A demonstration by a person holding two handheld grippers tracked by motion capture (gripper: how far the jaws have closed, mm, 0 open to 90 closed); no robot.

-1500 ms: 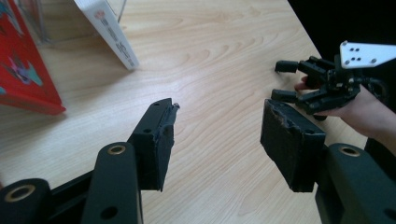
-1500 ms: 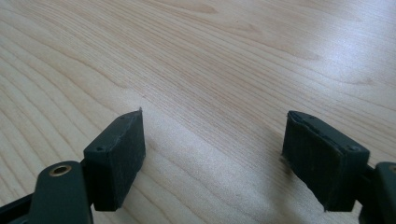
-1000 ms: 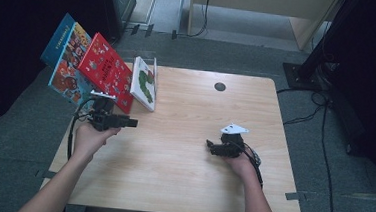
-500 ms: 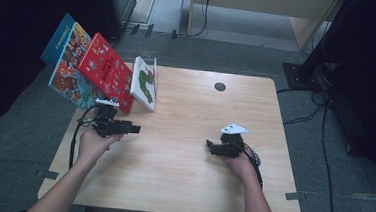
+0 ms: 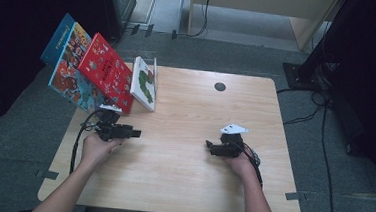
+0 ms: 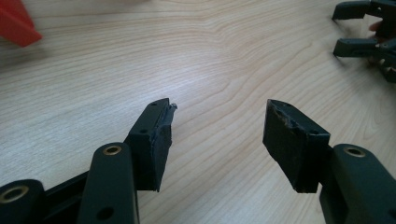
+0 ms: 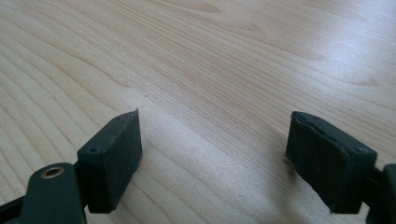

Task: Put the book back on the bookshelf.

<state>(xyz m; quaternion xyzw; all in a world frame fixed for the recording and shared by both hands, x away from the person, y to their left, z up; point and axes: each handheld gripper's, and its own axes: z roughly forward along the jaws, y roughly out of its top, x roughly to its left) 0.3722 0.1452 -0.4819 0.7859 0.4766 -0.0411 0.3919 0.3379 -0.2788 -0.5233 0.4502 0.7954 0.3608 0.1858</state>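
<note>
My left gripper (image 5: 135, 132) rests low over the left part of the wooden table (image 5: 180, 185), pointing right. In the left gripper view it (image 6: 217, 123) stands open, with bare wood between its black pads. My right gripper (image 5: 208, 146) lies on the right half, pointing left, and in its own view it (image 7: 215, 140) is open with nothing between the jaws. The two grippers face each other, well apart. The right gripper (image 6: 362, 30) also shows at the top right of the left gripper view.
Three picture books lean at the table's back left: a blue one (image 5: 65, 57), a red one (image 5: 105, 72) and a white one with green art (image 5: 145, 80). A red book corner (image 6: 16, 23) shows close by. A dark round cable hole (image 5: 220, 86) sits near the far edge.
My left gripper has come down and toward the near edge, away from the books, and now sits low over the wood. The right gripper has stayed where it was.
</note>
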